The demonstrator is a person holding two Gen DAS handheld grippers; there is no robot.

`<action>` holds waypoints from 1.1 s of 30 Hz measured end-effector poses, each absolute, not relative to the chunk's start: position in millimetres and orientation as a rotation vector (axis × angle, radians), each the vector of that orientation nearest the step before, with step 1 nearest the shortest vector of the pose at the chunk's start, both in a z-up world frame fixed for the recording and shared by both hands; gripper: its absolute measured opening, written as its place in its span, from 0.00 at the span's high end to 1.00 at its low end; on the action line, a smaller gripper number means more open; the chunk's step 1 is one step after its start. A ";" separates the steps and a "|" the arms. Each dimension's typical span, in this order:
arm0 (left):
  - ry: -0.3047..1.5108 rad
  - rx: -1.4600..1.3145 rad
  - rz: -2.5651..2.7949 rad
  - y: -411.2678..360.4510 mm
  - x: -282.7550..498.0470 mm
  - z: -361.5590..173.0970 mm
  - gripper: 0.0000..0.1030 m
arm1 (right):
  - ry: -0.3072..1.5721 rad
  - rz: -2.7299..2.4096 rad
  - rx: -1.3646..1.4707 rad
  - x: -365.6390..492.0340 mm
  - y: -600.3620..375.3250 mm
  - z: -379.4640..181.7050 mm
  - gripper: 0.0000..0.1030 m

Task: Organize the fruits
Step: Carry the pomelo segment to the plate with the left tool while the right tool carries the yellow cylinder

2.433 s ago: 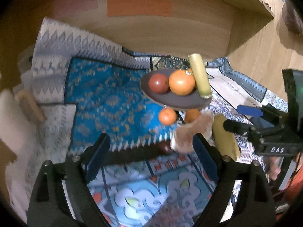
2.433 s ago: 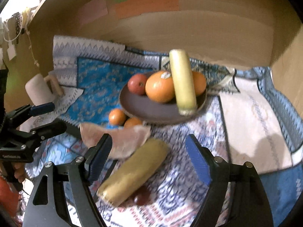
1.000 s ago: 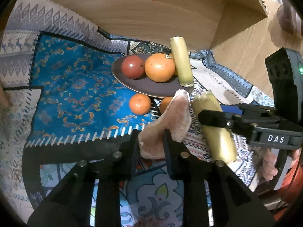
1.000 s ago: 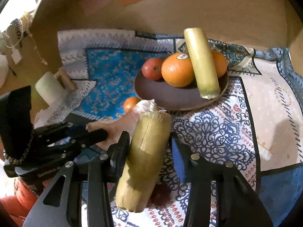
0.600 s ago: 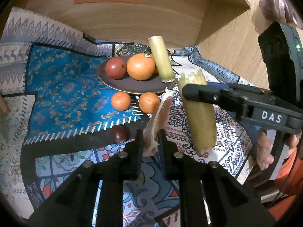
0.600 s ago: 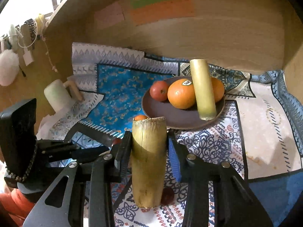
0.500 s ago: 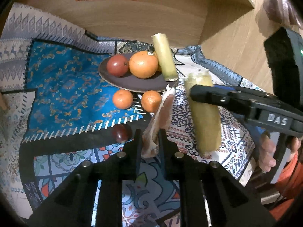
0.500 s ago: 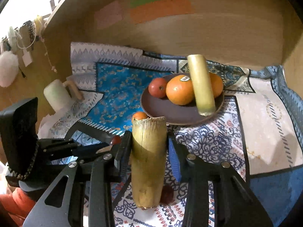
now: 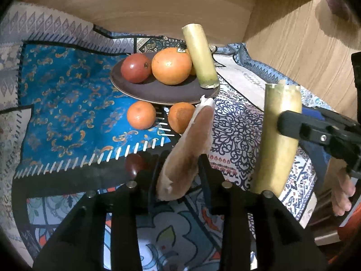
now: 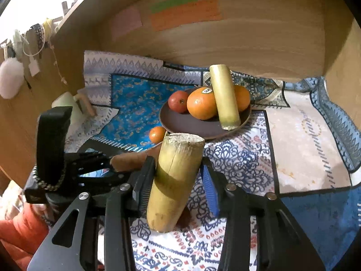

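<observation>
Wooden alcove, patterned cloths (image 9: 67, 103) over the surface. Since half a second ago both held pieces sit slightly nearer the dark plate (image 9: 158, 92), otherwise unchanged. Left gripper (image 9: 178, 169) stays clamped, fingers narrow, on a pale pink-brown wedge (image 9: 189, 149) lifted off the cloth. Right gripper (image 10: 178, 176) stays clamped on a thick yellow cane piece (image 10: 173, 180), held tilted above the cloth. Plate carries a red fruit (image 9: 135, 71), big orange (image 9: 171, 65) with a small unreadable sticker, another cane piece (image 9: 200, 56) leaning on top. Two small oranges (image 9: 141, 115) lie just in front of the plate, a dark red fruit (image 9: 135, 164) near the left fingers. Pink, green and orange notes (image 10: 185, 13) on the back wall, writing illegible.
</observation>
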State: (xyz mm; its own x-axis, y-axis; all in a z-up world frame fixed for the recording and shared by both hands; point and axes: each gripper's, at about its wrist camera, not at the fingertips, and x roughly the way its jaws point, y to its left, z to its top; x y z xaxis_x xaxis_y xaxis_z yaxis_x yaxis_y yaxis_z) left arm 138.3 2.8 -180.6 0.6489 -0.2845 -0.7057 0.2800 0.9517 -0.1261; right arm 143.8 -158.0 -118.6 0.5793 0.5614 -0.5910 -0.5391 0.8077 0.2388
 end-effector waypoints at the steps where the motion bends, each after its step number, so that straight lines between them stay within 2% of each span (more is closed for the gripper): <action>1: 0.801 -0.005 -0.318 3.0 137.4 -180.4 0.68 | 0.708 0.644 0.038 144.7 -158.5 -119.9 0.62; 5: 0.801 -0.024 -0.345 5.6 129.4 -176.1 0.79 | 0.727 0.658 0.052 146.4 -156.7 -124.2 0.62; 8: 0.793 -0.008 -0.344 5.6 117.1 -172.6 0.81 | 0.753 0.682 0.037 145.5 -149.7 -131.2 0.62; 15: 0.799 0.042 -0.337 1.1 104.2 -168.9 0.81 | 0.790 0.710 0.073 152.4 -144.9 -146.3 0.63; 23: 0.863 0.029 -0.328 -0.2 138.1 -184.0 0.75 | 0.798 0.724 0.068 155.4 -137.9 -150.1 0.64; 33: 0.845 0.070 -0.320 -14.3 153.2 -187.0 0.76 | 0.784 0.711 0.081 155.0 -149.6 -145.2 0.67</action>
